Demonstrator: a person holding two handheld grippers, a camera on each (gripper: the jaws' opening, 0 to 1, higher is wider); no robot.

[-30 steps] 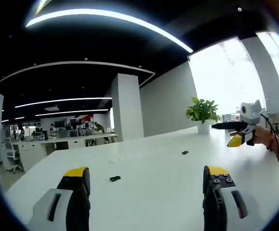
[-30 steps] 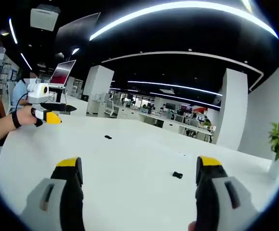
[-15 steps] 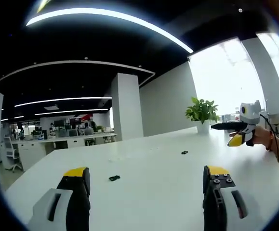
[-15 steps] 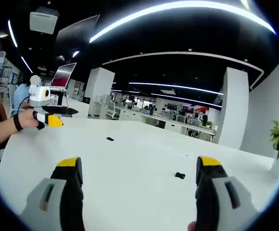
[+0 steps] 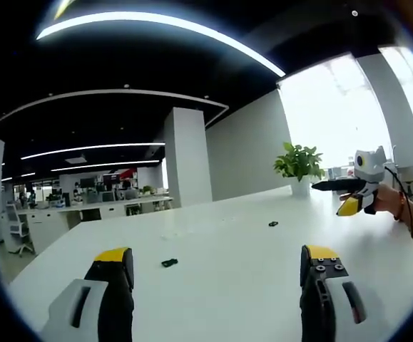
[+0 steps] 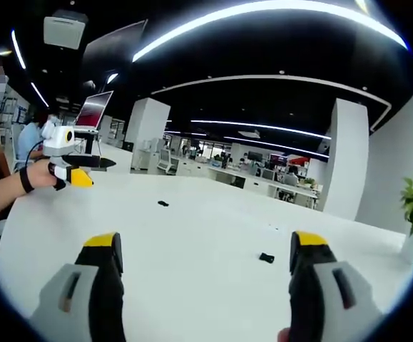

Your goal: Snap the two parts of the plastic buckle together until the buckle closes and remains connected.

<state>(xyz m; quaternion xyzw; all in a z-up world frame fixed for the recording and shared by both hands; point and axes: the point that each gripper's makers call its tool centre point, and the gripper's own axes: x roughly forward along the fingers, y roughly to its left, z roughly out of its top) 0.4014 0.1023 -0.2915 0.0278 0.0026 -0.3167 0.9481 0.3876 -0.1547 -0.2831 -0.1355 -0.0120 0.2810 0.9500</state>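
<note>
I have both tools up off the white counter [image 5: 249,249], jaws spread wide and gripping nothing. My left tool [image 5: 217,274] looks along the counter toward a potted plant [image 5: 299,165] at the far end, and my right tool [image 6: 205,274] looks across toward the open office. Each also shows in the other's view: the right one [image 5: 334,187] held level above the counter's far right edge, the left one [image 6: 95,163] level at the far left, each with my hand behind it; at that range I cannot tell their jaw gap there.

The two buckle halves lie apart on the counter, small and dark. In the left gripper view one half [image 5: 169,262] sits nearer, between my jaws, and the other [image 5: 272,224] lies farther off to the right. In the right gripper view the nearer half [image 6: 266,258] sits just inside the right jaw and the farther one [image 6: 162,204] is well off to the left.

The risk I see is in the pickup: these pieces are tiny and flat, so wide jaws coming down at a shallow angle may nudge one along the smooth surface or pinch it crooked, leaving the halves misaligned for the snap. Which end of each faces which I cannot make out.
</note>
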